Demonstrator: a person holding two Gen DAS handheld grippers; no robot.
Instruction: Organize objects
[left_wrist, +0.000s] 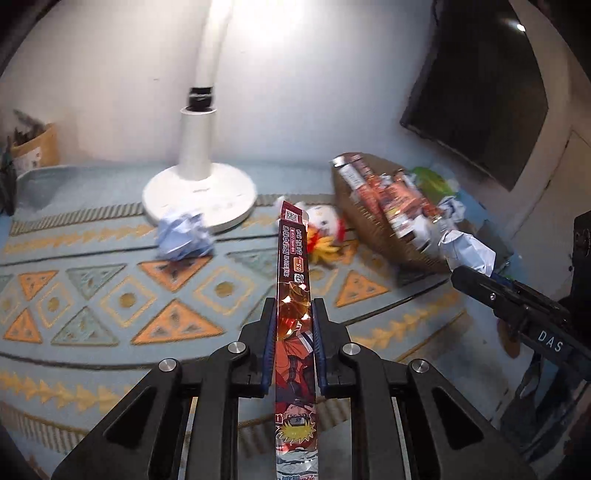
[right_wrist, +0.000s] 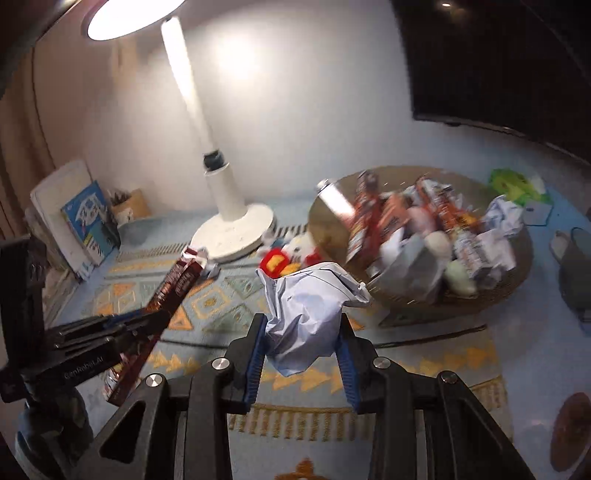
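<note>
Patterned rug (left_wrist: 110, 295): covers the floor and carries every loose item; the lamp serves as the landmark throughout.

Lamp (left_wrist: 199, 192): white, lit, with a round base standing on the rug against the wall.

Basket (right_wrist: 517, 266): woven, shallow, to the right of the lamp. It already holds several red packs, crumpled papers and pale rounded items, so by appearance the sorting is well advanced.

Left tongs (left_wrist: 294, 317): closed on a pack (left_wrist: 295, 280), a long, narrow red box with cartoon printing, held lengthwise between the blue pads and lifted off the rug. Its far end points toward the gap between the lamp and the basket. In the right wrist view the same pack (right_wrist: 173, 288) juts up and to the right out of the left tongs (right_wrist: 147, 321), in front of the lamp.

Right tongs (right_wrist: 301, 332): gripping a paper ball (right_wrist: 306, 314), pale blue-white, held in the air in front of the basket and to the right of the lamp. From the left wrist view the paper ball (left_wrist: 467, 249) sits at the basket's near rim.

Plush toy (left_wrist: 325, 229): white, red and yellow, lying on the rug between the lamp and the basket; not yet collected.

Second paper ball (left_wrist: 183, 236): on the rug, touching the front edge of the lamp base; not yet collected.

Judged status: two items in transit, both presumably bound for the basket; at least the toy and one paper ball remain.
</note>
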